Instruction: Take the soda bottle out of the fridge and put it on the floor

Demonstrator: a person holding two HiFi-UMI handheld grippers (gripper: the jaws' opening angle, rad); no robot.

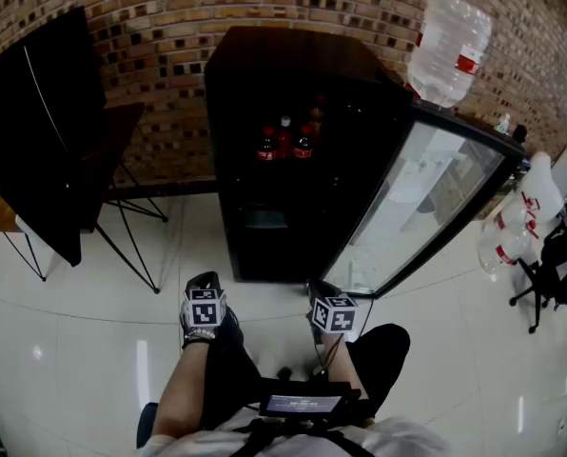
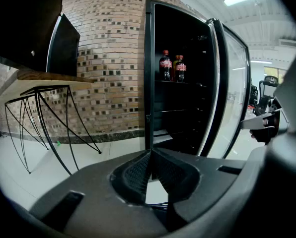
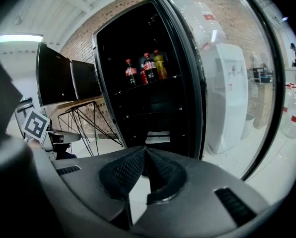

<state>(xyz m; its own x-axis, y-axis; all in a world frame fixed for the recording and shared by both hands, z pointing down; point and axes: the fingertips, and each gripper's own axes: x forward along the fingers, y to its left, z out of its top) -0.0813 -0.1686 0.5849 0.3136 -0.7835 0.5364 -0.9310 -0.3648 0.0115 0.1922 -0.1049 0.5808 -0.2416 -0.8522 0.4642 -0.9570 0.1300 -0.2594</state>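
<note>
The black fridge (image 1: 264, 208) stands against the brick wall with its glass door (image 1: 426, 208) swung open to the right. Dark soda bottles with red labels (image 1: 284, 143) stand side by side on an upper shelf, with a yellow-orange bottle (image 3: 159, 65) beside them. The left gripper view also shows the soda bottles (image 2: 166, 66), and so does the right gripper view (image 3: 149, 67). My left gripper (image 1: 205, 284) and right gripper (image 1: 320, 291) hang low over the floor in front of the fridge, well short of the shelf. Both are shut and hold nothing, the left gripper (image 2: 150, 152) and the right gripper (image 3: 144, 150) with fingertips meeting.
A wooden desk on thin black legs (image 1: 122, 227) carries dark monitors (image 1: 46, 122) left of the fridge. A water dispenser with a big clear bottle (image 1: 448, 46) stands behind the open door. Water jugs (image 1: 512, 231) and an office chair (image 1: 555, 260) are at the right. The floor is pale tile (image 1: 65, 341).
</note>
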